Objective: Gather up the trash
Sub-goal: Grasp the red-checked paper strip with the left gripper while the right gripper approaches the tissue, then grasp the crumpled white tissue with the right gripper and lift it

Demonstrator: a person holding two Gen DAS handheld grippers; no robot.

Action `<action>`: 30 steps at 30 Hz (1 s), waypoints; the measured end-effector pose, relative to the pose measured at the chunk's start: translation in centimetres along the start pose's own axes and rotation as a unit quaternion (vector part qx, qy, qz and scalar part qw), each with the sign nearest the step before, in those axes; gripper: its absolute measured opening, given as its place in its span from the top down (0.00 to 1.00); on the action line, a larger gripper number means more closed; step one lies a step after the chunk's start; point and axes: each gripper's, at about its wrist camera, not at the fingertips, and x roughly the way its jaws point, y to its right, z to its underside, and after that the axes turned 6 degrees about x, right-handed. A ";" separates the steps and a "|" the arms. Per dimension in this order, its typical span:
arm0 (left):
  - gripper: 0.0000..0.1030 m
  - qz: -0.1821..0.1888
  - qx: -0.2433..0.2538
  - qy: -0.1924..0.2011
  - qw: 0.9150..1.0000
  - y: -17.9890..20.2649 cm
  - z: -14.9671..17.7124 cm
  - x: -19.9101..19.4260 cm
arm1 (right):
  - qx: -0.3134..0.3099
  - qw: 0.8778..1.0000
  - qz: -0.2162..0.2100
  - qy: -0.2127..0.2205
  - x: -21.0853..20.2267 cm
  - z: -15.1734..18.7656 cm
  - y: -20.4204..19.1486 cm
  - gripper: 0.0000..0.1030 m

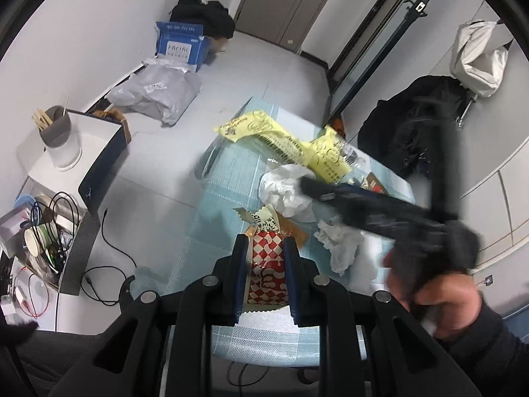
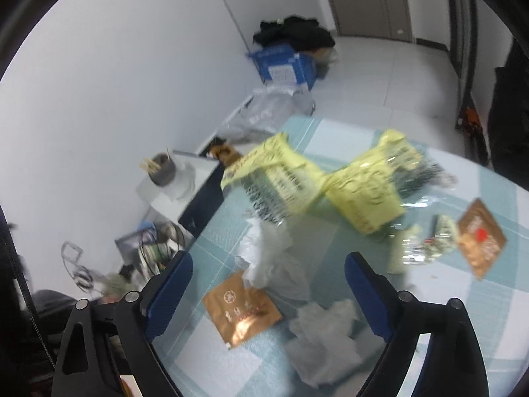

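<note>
My left gripper [image 1: 264, 248] is shut on a red-and-white checkered snack wrapper [image 1: 266, 264], held over the table with the light blue cloth [image 1: 218, 198]. My right gripper [image 2: 267, 264] is open and empty above crumpled white tissues [image 2: 267, 258] and a brown sachet [image 2: 241, 314]; it also shows blurred in the left wrist view [image 1: 317, 188], reaching over the tissues [image 1: 284, 192]. A big yellow plastic bag [image 2: 314, 182] lies at the far side of the table, also in the left wrist view [image 1: 281, 139]. Another tissue wad [image 2: 324, 340] lies nearer me.
A second brown sachet [image 2: 479, 241] and clear wrappers [image 2: 426, 244] lie at the right of the table. On the floor to the left are a white box with a grey cup [image 1: 56, 129], a blue carton [image 1: 182, 44], grey bags [image 1: 158, 92] and cables [image 1: 99, 278].
</note>
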 end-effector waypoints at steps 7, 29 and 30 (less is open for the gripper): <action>0.84 0.020 -0.001 0.013 1.000 -0.8 -0.3 -0.7 | -0.009 0.999 0.044 -0.028 4.3 0.5 -1.0 0.32; 0.84 0.022 0.010 0.014 1.000 -0.1 0.0 -0.9 | -0.021 0.998 0.066 -0.002 -0.3 3.2 0.1 0.91; 0.84 0.021 0.011 0.014 1.000 0.0 0.0 -0.9 | -0.020 0.998 0.067 0.007 -0.8 3.2 0.2 0.91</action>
